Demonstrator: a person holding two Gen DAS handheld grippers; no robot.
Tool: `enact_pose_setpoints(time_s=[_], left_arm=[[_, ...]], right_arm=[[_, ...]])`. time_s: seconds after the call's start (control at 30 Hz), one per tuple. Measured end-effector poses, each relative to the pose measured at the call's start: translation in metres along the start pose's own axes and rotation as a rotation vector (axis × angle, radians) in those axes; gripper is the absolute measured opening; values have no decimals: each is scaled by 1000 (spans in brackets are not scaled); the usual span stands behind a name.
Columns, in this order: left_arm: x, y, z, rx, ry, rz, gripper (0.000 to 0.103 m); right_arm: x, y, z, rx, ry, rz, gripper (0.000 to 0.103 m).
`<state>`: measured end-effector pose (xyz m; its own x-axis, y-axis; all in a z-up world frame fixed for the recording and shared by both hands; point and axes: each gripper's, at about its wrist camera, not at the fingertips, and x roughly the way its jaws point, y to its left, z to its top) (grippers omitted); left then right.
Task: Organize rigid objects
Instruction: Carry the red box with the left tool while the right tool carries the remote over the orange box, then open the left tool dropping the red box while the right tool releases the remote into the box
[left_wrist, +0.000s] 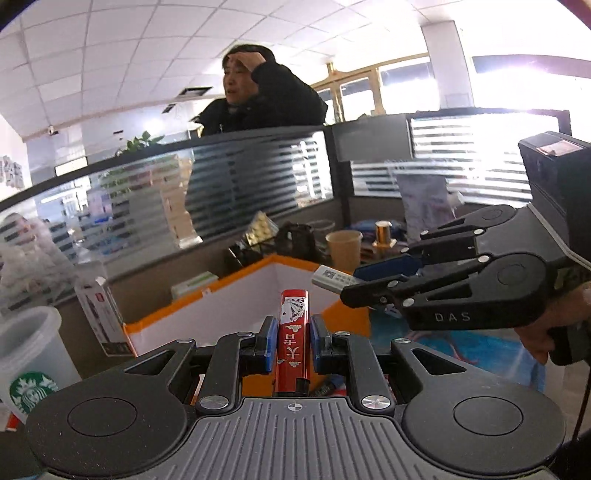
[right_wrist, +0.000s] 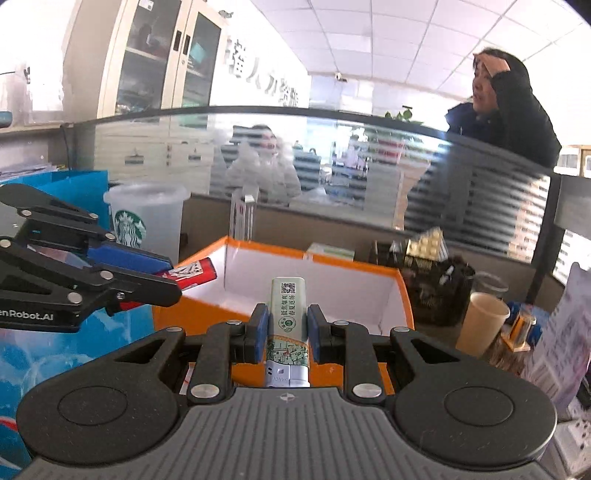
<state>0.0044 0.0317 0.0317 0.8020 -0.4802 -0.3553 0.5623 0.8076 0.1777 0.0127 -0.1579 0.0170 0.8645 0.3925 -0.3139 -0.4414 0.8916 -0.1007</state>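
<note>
My left gripper (left_wrist: 291, 338) is shut on a red lighter (left_wrist: 292, 332) printed with playing cards and holds it above the near edge of an orange box (left_wrist: 236, 291) with a white inside. My right gripper (right_wrist: 283, 328) is shut on a pale green lighter (right_wrist: 287, 325) with a QR code and holds it over the same orange box (right_wrist: 369, 266). In the left wrist view the right gripper (left_wrist: 364, 284) comes in from the right with the green lighter (left_wrist: 332, 278) over the box. In the right wrist view the left gripper (right_wrist: 166, 273) comes in from the left with the red lighter (right_wrist: 192, 275).
A Starbucks cup (left_wrist: 29, 365) stands left of the box, also seen in the right wrist view (right_wrist: 144, 218). A paper cup (left_wrist: 343, 249), a black mesh holder (right_wrist: 436, 284) and clutter stand at the right. A glass partition (left_wrist: 221, 195) runs behind, with a person (left_wrist: 255, 96) beyond it.
</note>
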Motion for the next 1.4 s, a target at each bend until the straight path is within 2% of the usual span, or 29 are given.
enact_pose_setpoints(time_s=[0.4,1.4], left_arm=[[12,20,20,-37,-10,39,17],[82,82,34,-175,53,127,17]], right_arm=[[9,-3,24,-30,-35,9,21],[77,-25,40,-12,13,11,21]])
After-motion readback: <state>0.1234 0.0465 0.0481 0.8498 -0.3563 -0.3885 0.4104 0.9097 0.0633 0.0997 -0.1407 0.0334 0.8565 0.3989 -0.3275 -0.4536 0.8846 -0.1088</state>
